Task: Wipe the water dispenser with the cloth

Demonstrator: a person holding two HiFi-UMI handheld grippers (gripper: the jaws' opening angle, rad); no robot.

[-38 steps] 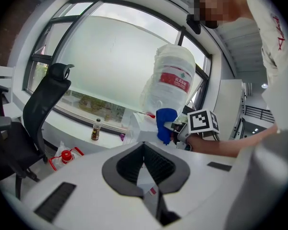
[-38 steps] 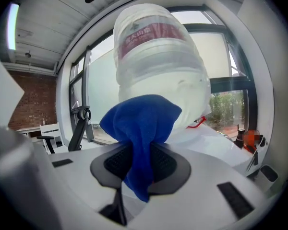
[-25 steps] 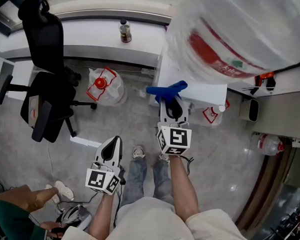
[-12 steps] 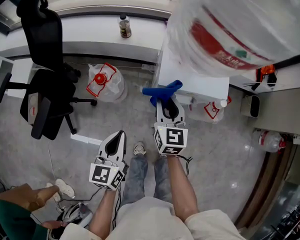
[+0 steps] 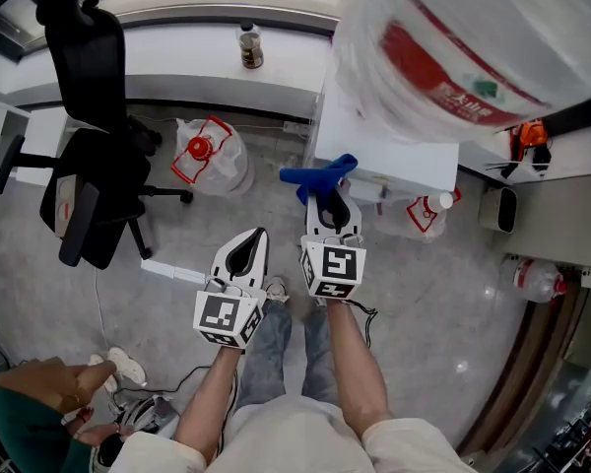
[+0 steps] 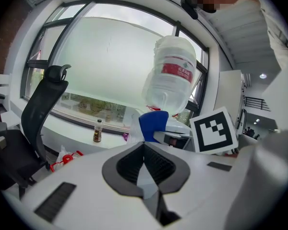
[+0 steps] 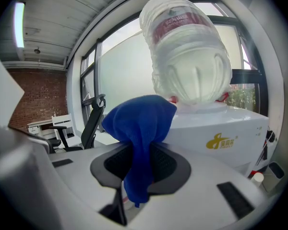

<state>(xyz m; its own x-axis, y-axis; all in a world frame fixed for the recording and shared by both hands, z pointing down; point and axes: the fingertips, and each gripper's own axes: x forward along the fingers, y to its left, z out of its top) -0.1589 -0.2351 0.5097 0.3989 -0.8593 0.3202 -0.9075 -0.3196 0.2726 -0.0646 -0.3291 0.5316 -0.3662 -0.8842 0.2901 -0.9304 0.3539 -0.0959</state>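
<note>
Window-side office: right gripper (image 5: 333, 201) is clamping blue cloth (image 5: 318, 174) just short of water dispenser (image 5: 389, 158); left gripper (image 5: 256, 239) closed, empty. Best pressed flat.

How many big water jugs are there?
4: one clear plastic jug atop the white dispenser, one on the floor left of it, one at its base, one far right. More may hide.

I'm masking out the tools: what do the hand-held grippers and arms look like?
The left hand-held gripper and right hand-held gripper are alike: white moulded shells tapering to a point, dark grey ribbed pads lining a teardrop opening, and a white cube with black square markers at the rear. The forearms are bare below short cream sleeves.
</note>
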